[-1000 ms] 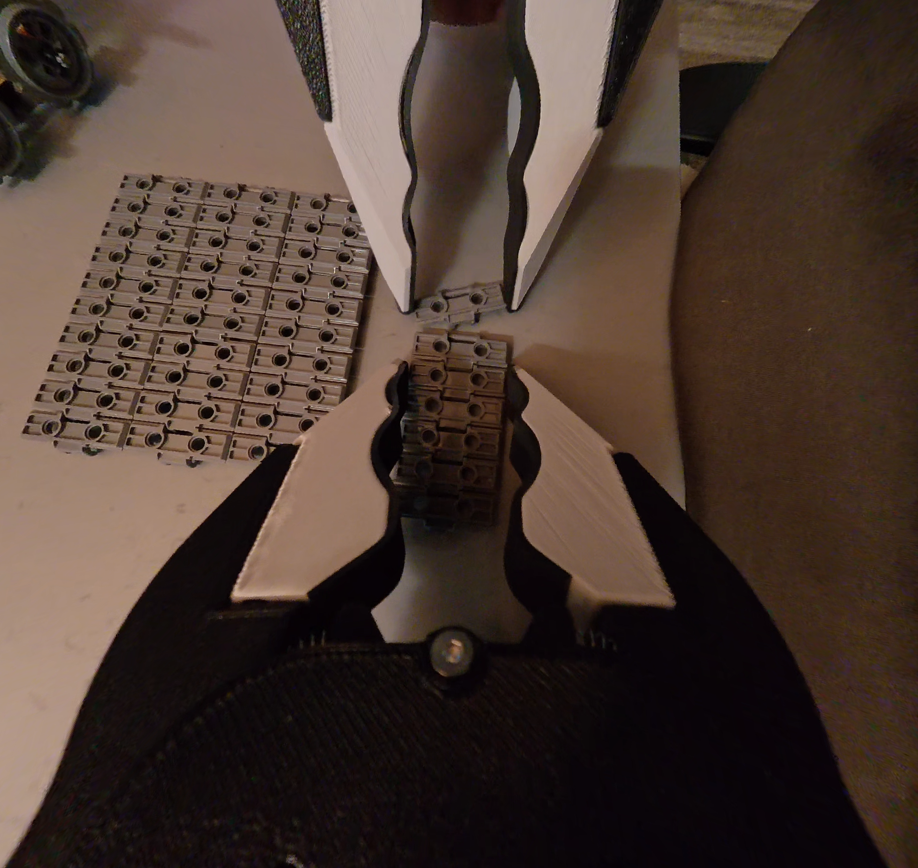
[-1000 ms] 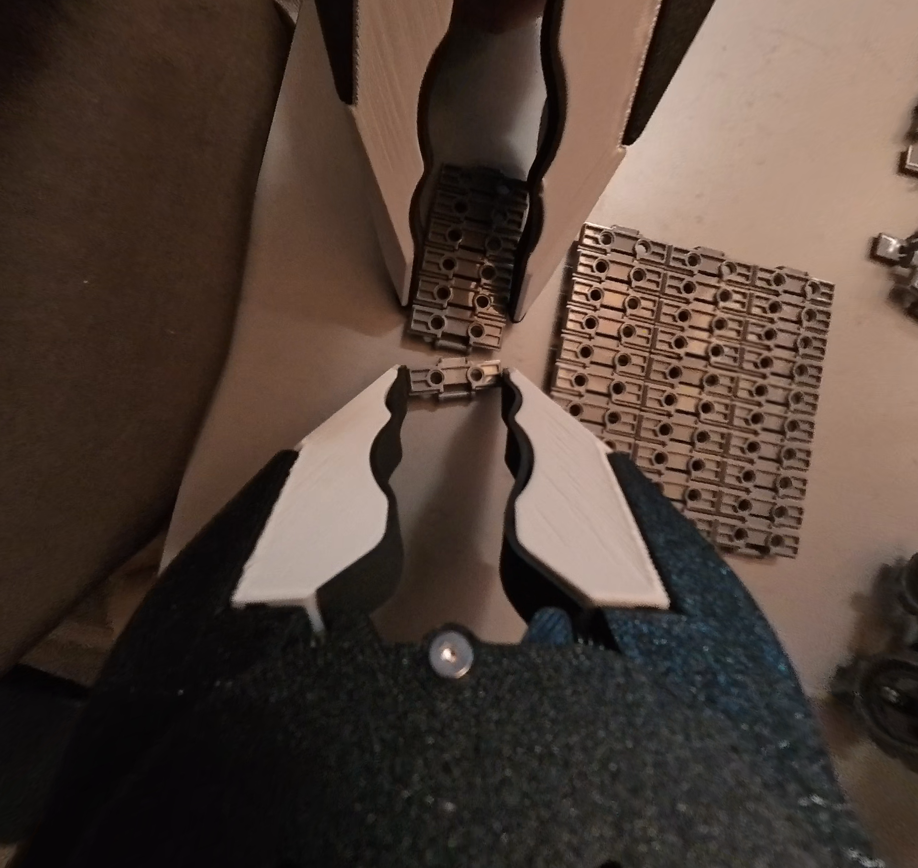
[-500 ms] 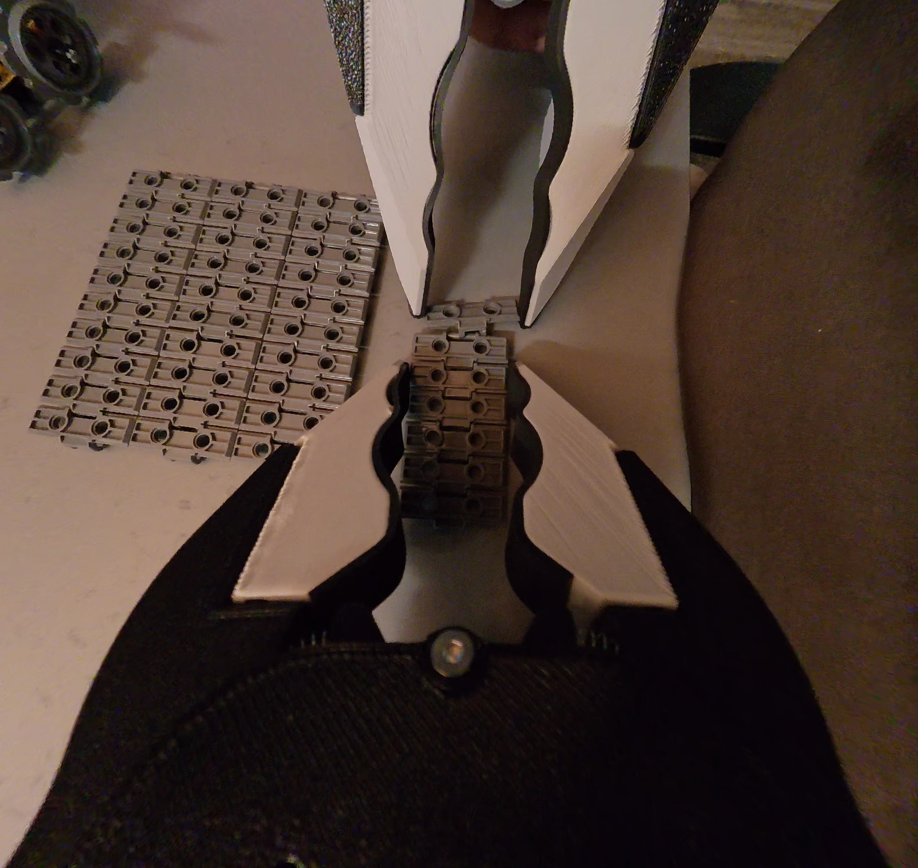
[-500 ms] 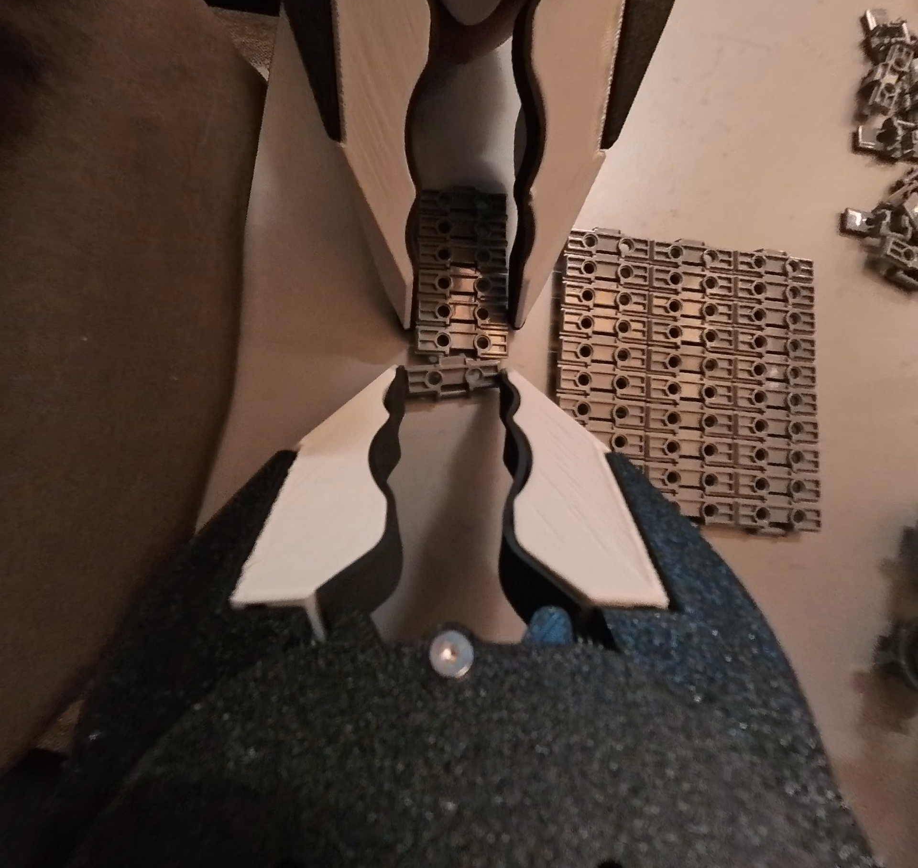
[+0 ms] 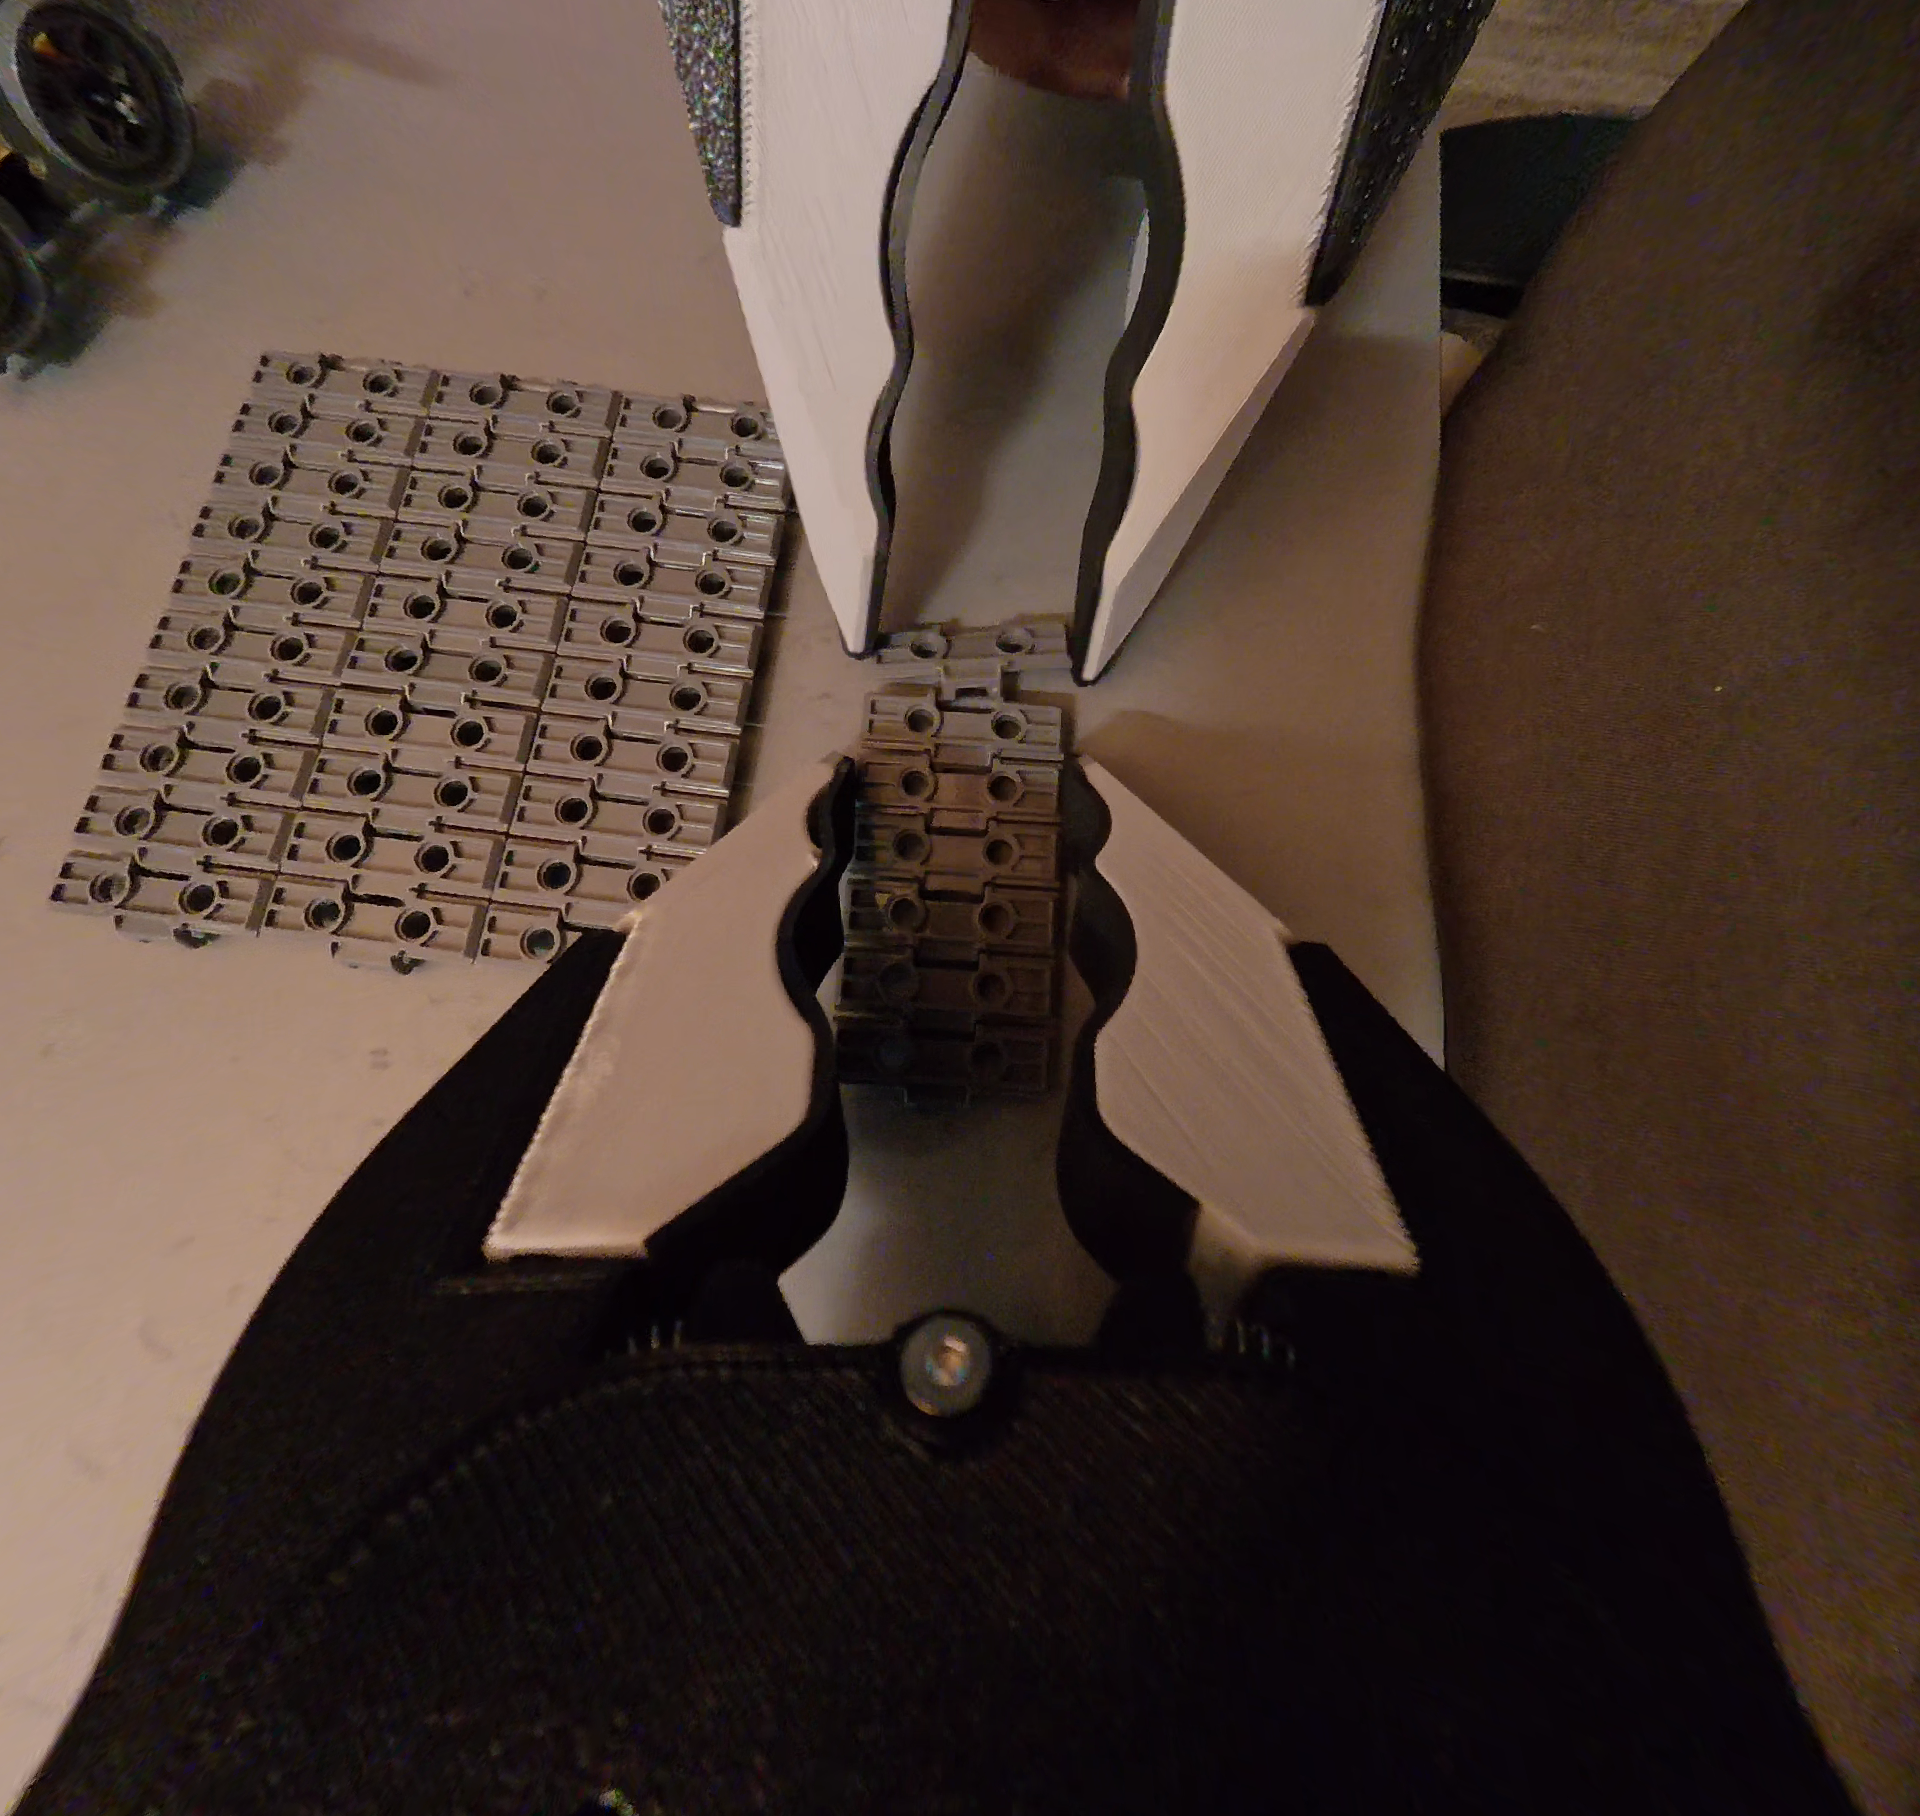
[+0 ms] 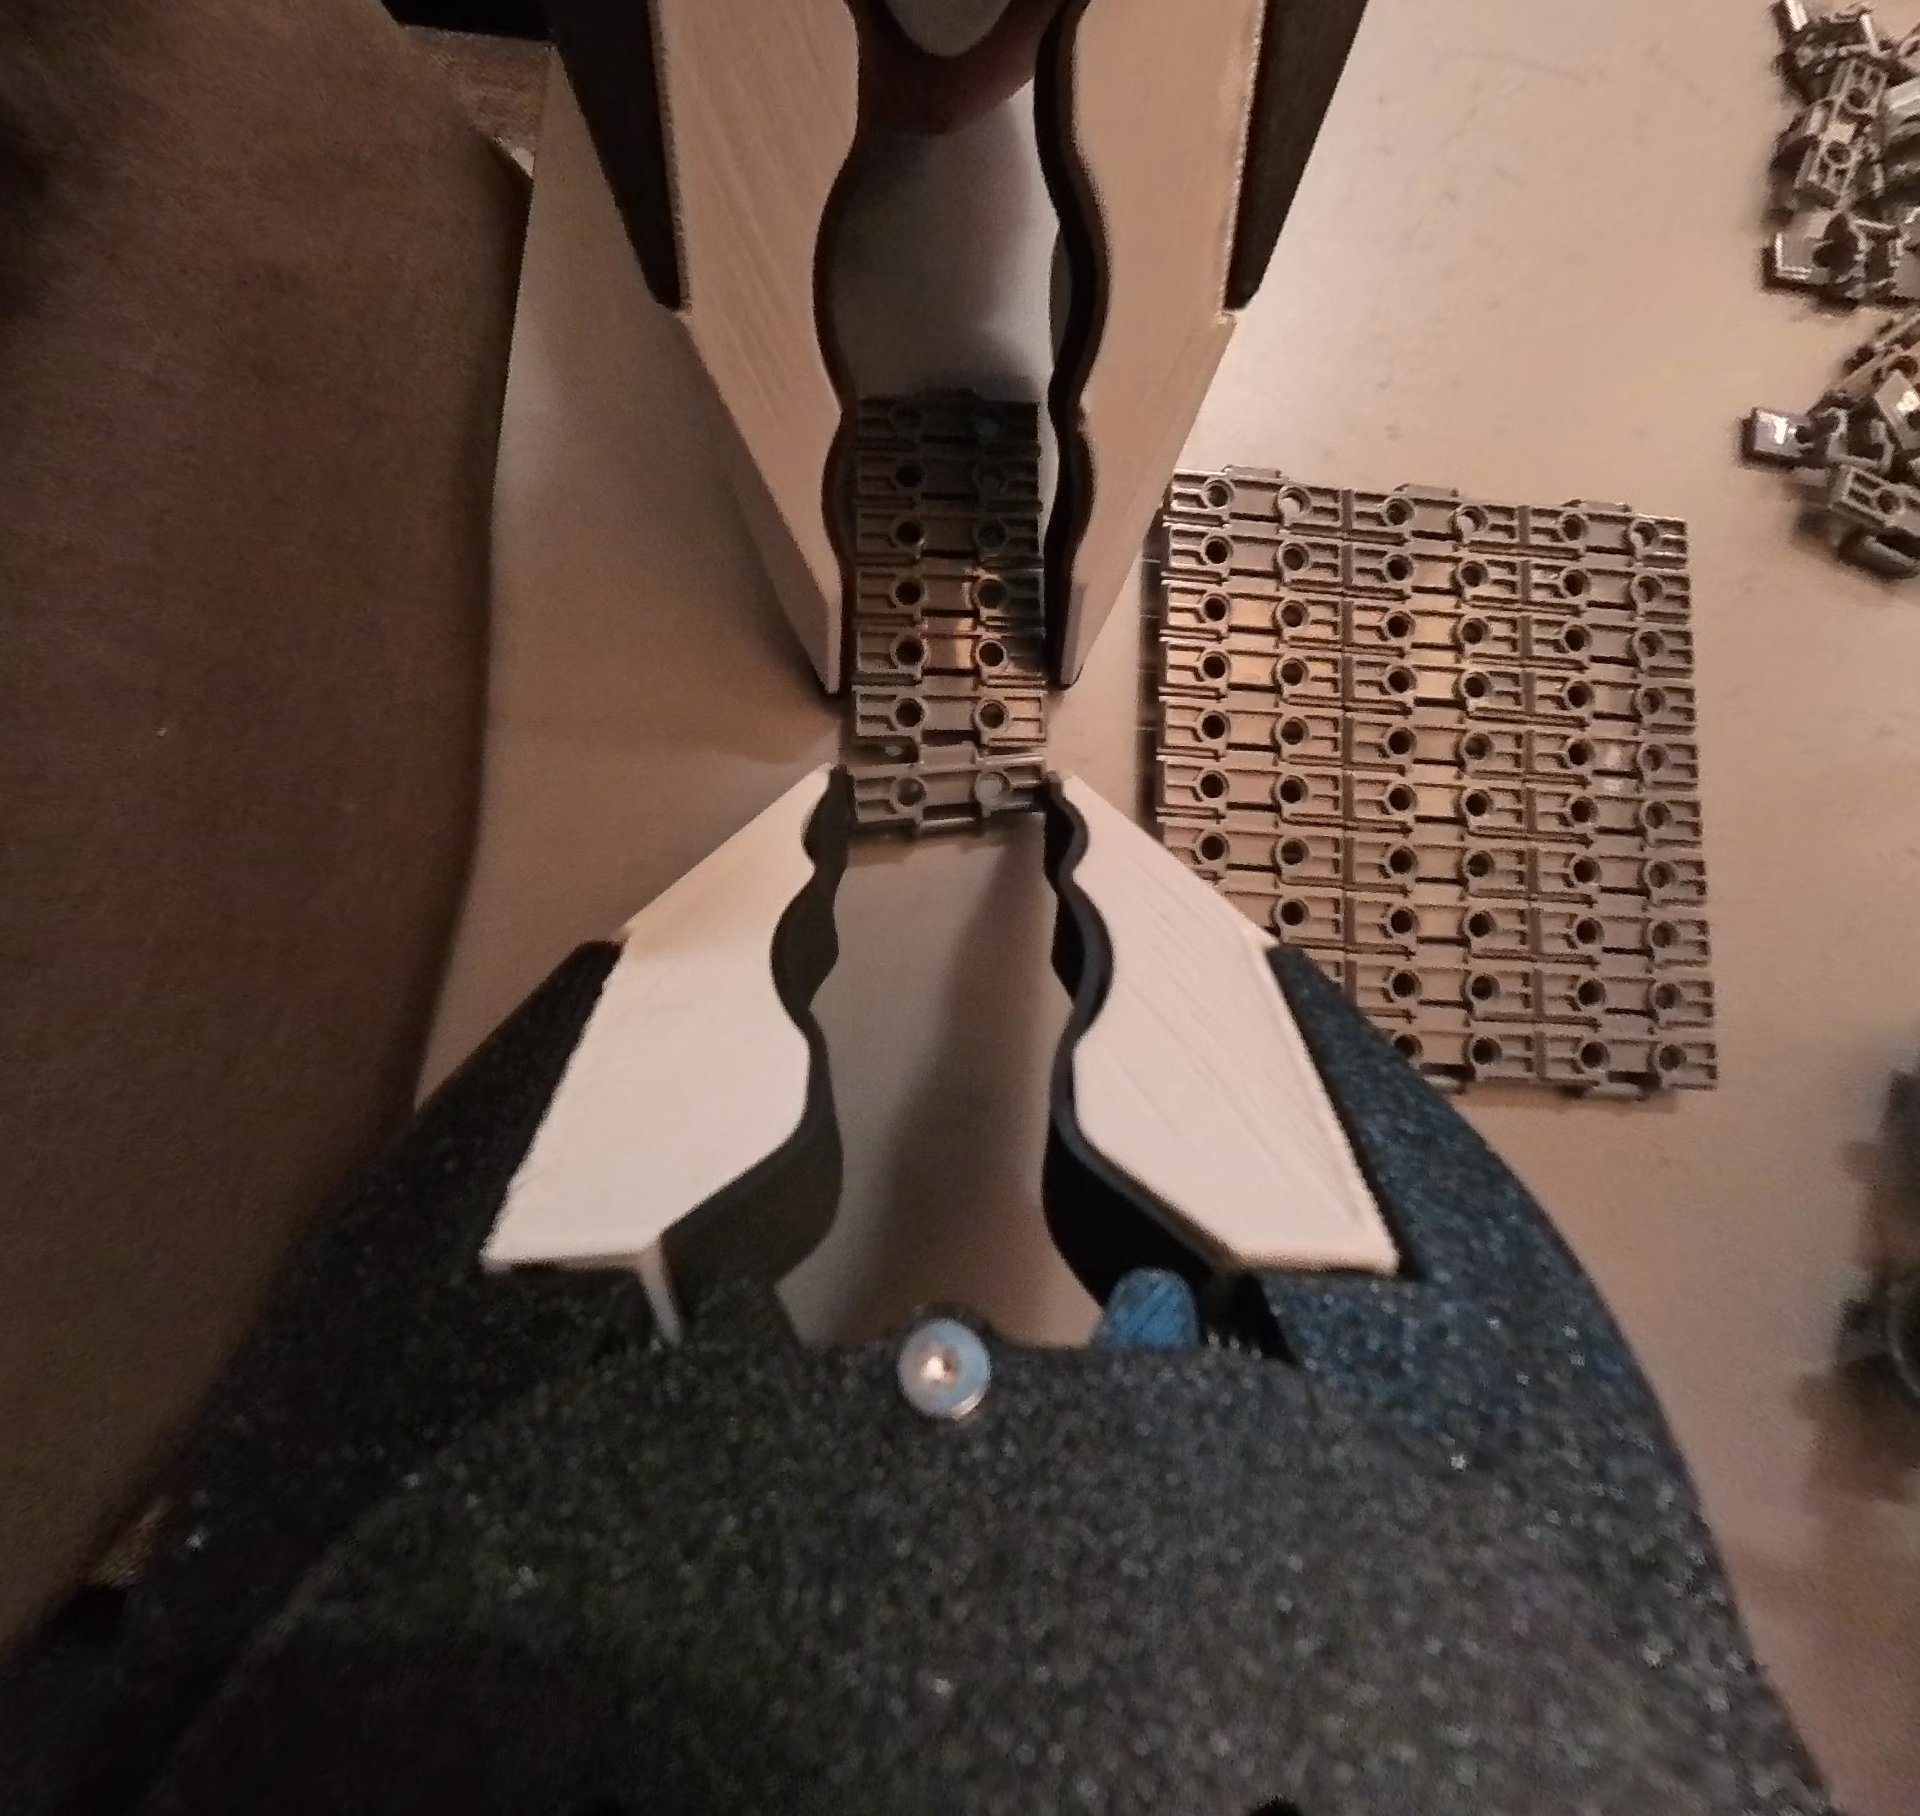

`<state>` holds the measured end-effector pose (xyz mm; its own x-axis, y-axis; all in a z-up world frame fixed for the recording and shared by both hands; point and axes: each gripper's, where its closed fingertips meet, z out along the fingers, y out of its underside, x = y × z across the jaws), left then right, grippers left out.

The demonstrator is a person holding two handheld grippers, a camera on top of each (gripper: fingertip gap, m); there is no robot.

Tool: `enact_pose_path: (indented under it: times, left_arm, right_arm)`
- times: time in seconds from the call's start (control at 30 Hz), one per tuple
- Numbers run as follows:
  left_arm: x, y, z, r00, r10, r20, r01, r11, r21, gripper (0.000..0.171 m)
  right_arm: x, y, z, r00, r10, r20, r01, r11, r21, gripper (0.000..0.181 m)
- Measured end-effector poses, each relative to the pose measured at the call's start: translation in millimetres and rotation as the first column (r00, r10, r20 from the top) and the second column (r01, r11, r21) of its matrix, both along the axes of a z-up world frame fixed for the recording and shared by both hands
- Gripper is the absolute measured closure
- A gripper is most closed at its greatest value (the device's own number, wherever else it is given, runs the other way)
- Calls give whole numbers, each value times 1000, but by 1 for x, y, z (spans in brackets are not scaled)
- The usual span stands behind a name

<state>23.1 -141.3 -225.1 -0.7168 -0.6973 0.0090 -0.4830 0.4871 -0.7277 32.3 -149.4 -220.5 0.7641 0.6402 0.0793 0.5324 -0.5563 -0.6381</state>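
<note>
My left gripper (image 5: 961, 779) is shut on a short strip of several joined grey track links (image 5: 951, 914), held just above the pale table. My right gripper (image 6: 945, 790) faces it tip to tip and is shut on a single grey track link (image 6: 940, 795). That link (image 5: 971, 649) lies square against the far end of the strip (image 6: 945, 582) and touches it. The right gripper (image 5: 977, 660) shows at the top of the left wrist view. The left gripper (image 6: 951, 680) shows at the top of the right wrist view.
A flat mat of joined grey links (image 5: 436, 665) lies on the table beside the grippers (image 6: 1423, 790). Loose grey links (image 6: 1849, 156) are piled farther off. Dark toy wheels (image 5: 83, 93) stand at the table's far corner. A dark brown surface (image 5: 1714, 727) lies past the table edge. The grippers are tip to tip, or close to it.
The single link in my right gripper has straightened and closed the small gap to the strip's end. Both grippers have kept their grip.
</note>
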Motion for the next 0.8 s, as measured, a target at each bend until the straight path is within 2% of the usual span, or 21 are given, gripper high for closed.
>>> enact_pose_path:
  times: [0.2, 0.33, 0.47, 0.53, 0.63, 0.8]
  left_arm:
    - [0, 0, -1, 1000, 0, -7, 0, 1000, 3, 134]
    - [0, 0, -1, 1000, 0, -4, 0, 1000, 5, 133]
    - [0, 0, -1, 1000, 0, -5, 1, 1000, 5, 133]
    - [0, 0, -1, 1000, -1, -5, 1, 1000, 5, 133]
    - [0, 0, -1, 1000, 0, -4, 1, 1000, 6, 133]
    - [0, 0, -1, 1000, 0, -3, 0, 1000, 8, 133]
  right_arm:
    - [1, 2, -2, 1000, -20, 17, 20, 1000, -14, 144]
    - [0, 1, -2, 999, -29, 40, 30, 999, -22, 137]
    - [-1, -1, 11, 999, -38, -20, 38, 999, -2, 134]
    - [0, 1, 19, 997, -52, -62, 53, 998, 22, 145]
    - [3, 3, 21, 994, -72, -78, 76, 996, 39, 181]
    - [1, 3, 8, 995, -76, -66, 75, 997, -18, 181]
